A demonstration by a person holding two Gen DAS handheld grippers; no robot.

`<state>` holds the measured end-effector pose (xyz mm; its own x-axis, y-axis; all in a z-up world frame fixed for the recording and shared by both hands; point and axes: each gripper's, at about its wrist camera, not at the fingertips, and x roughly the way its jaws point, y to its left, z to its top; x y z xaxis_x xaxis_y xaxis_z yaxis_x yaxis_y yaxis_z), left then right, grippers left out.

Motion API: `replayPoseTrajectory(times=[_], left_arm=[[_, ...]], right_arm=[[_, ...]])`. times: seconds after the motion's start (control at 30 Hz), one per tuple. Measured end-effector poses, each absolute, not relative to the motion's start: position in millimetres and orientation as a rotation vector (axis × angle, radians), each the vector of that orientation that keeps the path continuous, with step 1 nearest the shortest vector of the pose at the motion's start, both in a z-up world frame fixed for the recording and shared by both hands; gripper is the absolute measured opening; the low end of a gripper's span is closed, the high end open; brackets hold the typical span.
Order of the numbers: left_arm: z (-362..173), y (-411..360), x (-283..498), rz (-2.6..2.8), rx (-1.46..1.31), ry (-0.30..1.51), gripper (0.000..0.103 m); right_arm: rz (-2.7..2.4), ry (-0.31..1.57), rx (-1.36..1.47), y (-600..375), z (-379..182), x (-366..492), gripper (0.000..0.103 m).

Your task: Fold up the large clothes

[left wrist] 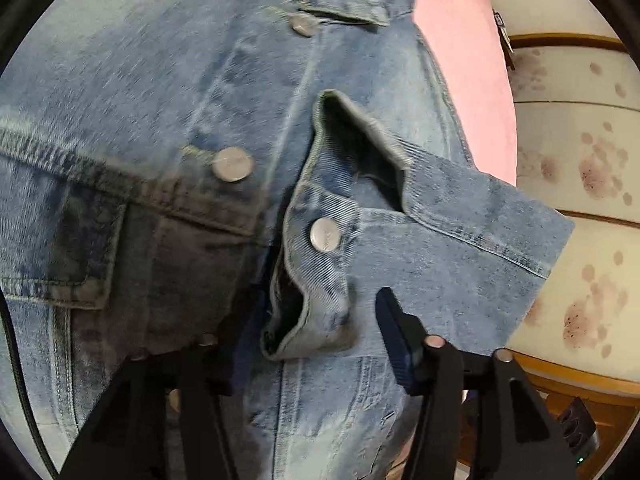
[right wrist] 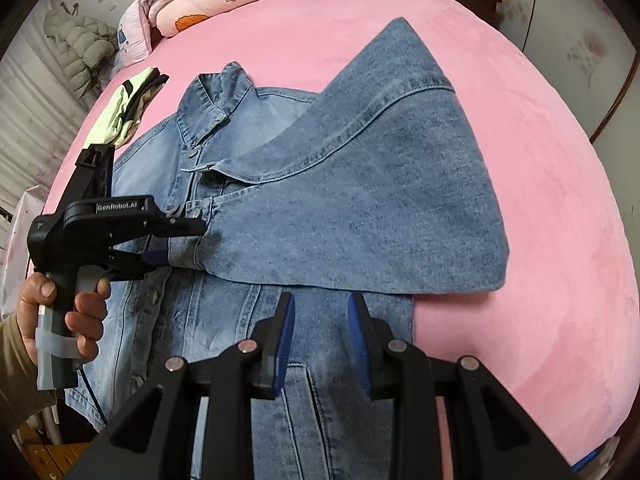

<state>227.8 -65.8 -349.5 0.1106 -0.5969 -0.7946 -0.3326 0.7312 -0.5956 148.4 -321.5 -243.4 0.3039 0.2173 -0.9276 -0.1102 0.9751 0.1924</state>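
Observation:
A blue denim jacket (right wrist: 248, 320) lies front up on the pink bed (right wrist: 540, 240). Its right sleeve (right wrist: 360, 208) is folded across the chest. In the right wrist view my left gripper (right wrist: 182, 246) reaches in from the left, its fingers on either side of the sleeve cuff (right wrist: 188, 248). In the left wrist view the cuff (left wrist: 320, 280) with its metal button lies between the fingers (left wrist: 394, 332), which stand apart; the left finger is blurred. My right gripper (right wrist: 320, 336) is open and empty, hovering over the jacket's lower front.
Folded quilts (right wrist: 192, 4) are stacked at the head of the bed. A small pile of folded clothes (right wrist: 132, 108) lies to the left of the jacket's collar. A padded coat (right wrist: 76, 52) hangs at far left. Floral cabinet doors (left wrist: 580, 160) stand beyond the bed's right edge.

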Motion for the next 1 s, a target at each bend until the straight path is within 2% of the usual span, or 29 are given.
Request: replayPoseTrajectory(times=[0.03, 0.13, 0.33, 0.7, 0.83, 1.0], left_arm=[[-347, -70, 231, -0.218, -0.765, 1.494, 0.021], [-338, -75, 232, -0.178, -0.699, 1.508, 0.011], [-300, -76, 232, -0.135, -0.664, 1.448, 0.009], [-204, -64, 254, -0.245, -0.522, 1.197, 0.003], [-183, -49, 262, -0.191, -0.493, 1.105, 0.002], [-165, 6, 255, -0.043, -0.489, 0.967, 0.001]], right_arm=[[0.218, 1.248, 0.101, -321, -245, 148, 0.027], [0.215, 1.251, 0.100, -321, -246, 147, 0.027], [0.181, 1.245, 0.100, -334, -246, 144, 0.027], [0.124, 1.265, 0.140, -357, -254, 143, 0.027], [0.148, 1.250, 0.131, -347, -252, 142, 0.027], [0.165, 1.253, 0.086, -337, -255, 143, 0.027]])
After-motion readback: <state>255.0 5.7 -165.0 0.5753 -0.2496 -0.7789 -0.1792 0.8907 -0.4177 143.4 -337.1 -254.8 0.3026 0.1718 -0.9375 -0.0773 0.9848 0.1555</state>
